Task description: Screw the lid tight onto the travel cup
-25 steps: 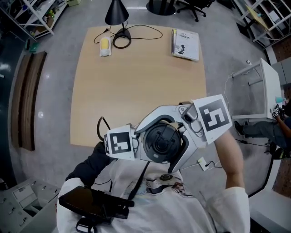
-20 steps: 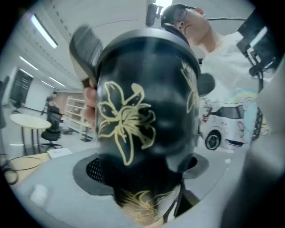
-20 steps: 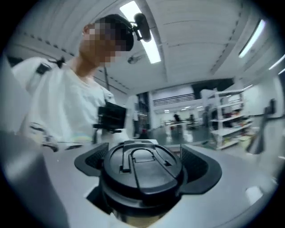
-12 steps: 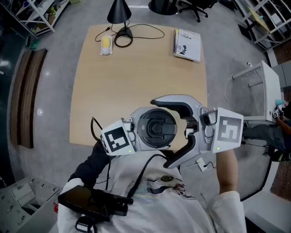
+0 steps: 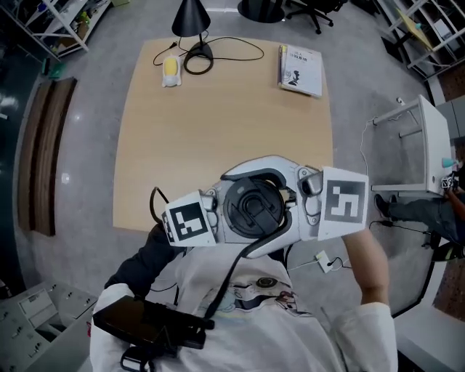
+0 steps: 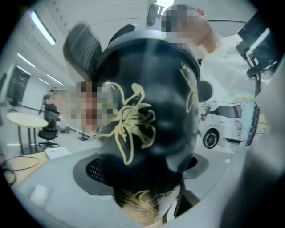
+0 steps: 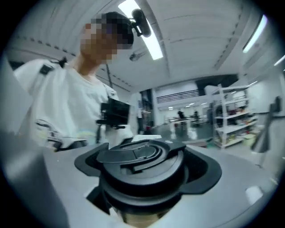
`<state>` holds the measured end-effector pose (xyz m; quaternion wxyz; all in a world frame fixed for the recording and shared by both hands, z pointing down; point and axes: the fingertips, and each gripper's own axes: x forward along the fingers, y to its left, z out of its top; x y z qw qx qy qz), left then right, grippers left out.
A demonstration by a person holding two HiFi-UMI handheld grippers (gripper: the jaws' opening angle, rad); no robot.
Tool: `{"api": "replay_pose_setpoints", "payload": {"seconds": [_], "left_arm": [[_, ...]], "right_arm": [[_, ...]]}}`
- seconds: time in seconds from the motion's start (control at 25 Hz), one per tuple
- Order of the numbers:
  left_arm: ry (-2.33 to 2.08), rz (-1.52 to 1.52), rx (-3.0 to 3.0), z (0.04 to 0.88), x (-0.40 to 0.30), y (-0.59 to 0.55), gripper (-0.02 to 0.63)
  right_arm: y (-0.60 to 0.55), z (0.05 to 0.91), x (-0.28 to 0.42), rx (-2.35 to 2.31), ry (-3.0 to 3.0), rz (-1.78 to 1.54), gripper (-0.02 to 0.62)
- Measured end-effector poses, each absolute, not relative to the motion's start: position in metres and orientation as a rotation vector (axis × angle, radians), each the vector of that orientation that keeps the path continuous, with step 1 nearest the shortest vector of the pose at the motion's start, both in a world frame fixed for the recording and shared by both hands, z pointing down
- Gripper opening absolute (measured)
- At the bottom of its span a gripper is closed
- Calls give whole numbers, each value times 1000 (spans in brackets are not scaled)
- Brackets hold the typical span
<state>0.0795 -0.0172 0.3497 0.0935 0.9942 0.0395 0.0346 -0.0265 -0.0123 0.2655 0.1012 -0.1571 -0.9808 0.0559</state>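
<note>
Now: left hand-held gripper [image 6: 143,180] clamps travel cup [image 6: 149,111], steadying it against twist; right hand-held gripper [image 7: 141,178] jaws closing round lid [image 7: 140,162] atop cup for tightening turn.

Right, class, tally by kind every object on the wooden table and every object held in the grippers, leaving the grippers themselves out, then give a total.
desk lamp: 1
book: 1
yellow object: 1
travel cup: 1
lid: 1
Total: 5
</note>
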Motion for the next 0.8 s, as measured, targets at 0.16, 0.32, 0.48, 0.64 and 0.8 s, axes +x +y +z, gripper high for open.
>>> {"api": "replay_pose_setpoints", "payload": {"seconds": [0.16,0.32,0.48,0.64,0.8], "left_arm": [[-218,140,2999,359,66,-58,407],[80,28,2969,344,68,-26,408],[397,38,2910,343,74,12,408],[502,46,2884,345,81,31,407],[343,21,2846,356,74,11,407]], "right_arm": [[-52,270,-40,203,-2972,175,502],[-17,258,-9,-394,-3012,307,591],[9,244,-9,-916,-2940,164,575],[32,252,-13,-1114,-2840,205,509],[7,260,-30,-775,-2939,297,508]]}}
